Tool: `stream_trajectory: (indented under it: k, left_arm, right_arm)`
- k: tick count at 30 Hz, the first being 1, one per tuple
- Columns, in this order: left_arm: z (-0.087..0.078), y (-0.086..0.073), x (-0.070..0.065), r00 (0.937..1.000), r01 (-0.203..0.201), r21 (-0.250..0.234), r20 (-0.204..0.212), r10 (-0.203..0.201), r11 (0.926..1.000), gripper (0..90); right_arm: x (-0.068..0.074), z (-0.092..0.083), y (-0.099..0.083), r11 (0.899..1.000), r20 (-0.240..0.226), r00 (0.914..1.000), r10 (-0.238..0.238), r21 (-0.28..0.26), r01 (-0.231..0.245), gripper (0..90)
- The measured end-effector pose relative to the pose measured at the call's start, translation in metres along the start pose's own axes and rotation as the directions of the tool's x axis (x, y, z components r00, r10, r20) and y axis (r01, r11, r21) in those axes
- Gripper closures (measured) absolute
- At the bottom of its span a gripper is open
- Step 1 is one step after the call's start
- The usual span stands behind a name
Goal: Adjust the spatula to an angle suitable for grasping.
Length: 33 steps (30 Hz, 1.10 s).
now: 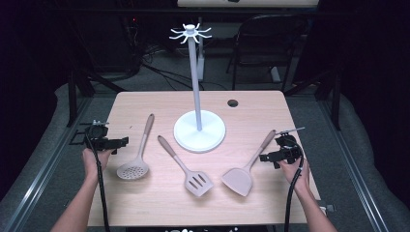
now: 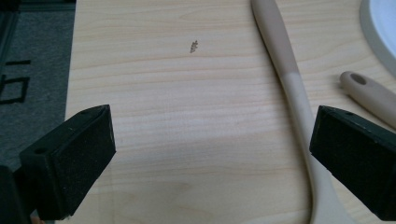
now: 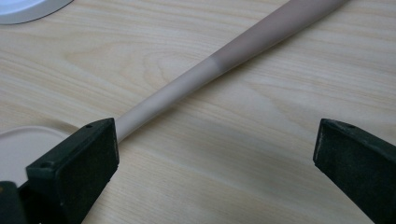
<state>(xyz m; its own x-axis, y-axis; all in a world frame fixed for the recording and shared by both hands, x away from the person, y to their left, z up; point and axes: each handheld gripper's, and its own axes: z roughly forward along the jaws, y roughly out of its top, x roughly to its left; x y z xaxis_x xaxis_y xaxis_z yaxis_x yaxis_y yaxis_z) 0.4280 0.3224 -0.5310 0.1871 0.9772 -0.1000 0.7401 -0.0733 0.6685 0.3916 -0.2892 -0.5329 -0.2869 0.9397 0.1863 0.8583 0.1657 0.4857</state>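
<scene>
With jaws spread wide and empty, the left gripper (image 1: pixel 121 142) is held at nine o'clock of the skimmer (image 1: pixel 136 159) and the right gripper (image 1: pixel 265 157) at three o'clock of the solid turner (image 1: pixel 245 172), seemingly readied for grasping the handles.

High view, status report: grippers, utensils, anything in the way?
Left gripper and right gripper open, empty. Skimmer, slotted turner, solid turner flat on table. Nothing blocking.

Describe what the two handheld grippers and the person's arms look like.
Both tools are black. The left gripper and the right gripper each trail a black cable back along the forearm. In the gripper views each carries two blocky black fingers faced with rough, foam-like pads and a small hole on the top face. The person's forearms are bare, with no sleeves or gloves visible.
</scene>
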Motion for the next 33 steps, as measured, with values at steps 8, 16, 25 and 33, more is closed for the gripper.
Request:
stream_trajectory:
  k: [8,16,25,33]
  left_arm:
    - [-0.008,-0.002,-0.004,0.9998,0.017,-0.016,0.008,-0.017,0.9997,0.0]
    - [-0.014,-0.003,-0.009,0.9995,0.031,-0.029,0.008,-0.031,0.9991,0.0]
    - [-0.014,-0.006,-0.015,0.9999,-0.006,-0.030,-0.013,0.005,0.9995,0.0]
    - [-0.011,-0.001,-0.026,0.9984,-0.042,-0.011,-0.038,0.042,0.9991,0.0]
  right_arm:
    - [0.009,0.008,0.003,0.999,-0.007,0.9996,-0.026,0.027,0.026,4.3]
    - [0.013,0.015,0.009,0.998,0.016,0.9991,-0.038,0.057,0.037,14.2]
    - [0.020,0.021,0.018,0.997,0.009,0.9996,-0.026,0.067,0.025,29.4]
    - [0.021,0.028,0.016,0.997,-0.015,0.9997,0.018,0.080,-0.016,32.7]
